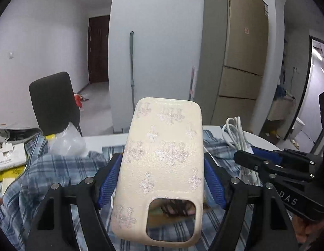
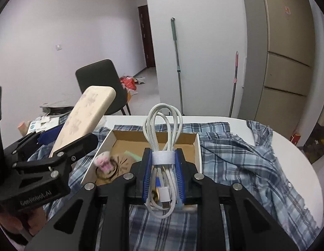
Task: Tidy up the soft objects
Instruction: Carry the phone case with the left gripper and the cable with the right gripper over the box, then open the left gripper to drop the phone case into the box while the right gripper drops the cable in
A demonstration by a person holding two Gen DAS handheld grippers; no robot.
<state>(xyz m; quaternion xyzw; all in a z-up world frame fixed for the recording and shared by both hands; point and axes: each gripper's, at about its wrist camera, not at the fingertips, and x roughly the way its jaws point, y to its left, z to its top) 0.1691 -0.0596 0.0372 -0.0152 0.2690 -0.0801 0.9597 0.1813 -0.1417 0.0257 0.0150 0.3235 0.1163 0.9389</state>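
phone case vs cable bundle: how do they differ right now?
The phone case is a flat cream slab with pale flower prints and a camera cutout; the cable is a white looped cord bound by a strap.
The case sits in the left gripper with jaws wide; the cable sits in the right gripper with jaws narrow.
Both are held above the plaid shirt.

A cardboard box (image 2: 153,140) lies on the shirt (image 2: 245,156) covering the table (image 2: 224,119).

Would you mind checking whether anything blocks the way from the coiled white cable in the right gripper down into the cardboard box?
Nothing visible does. The right gripper holds the white cable just above the open cardboard box, whose near floor looks bare; a pink-and-white plush lies at its left side.
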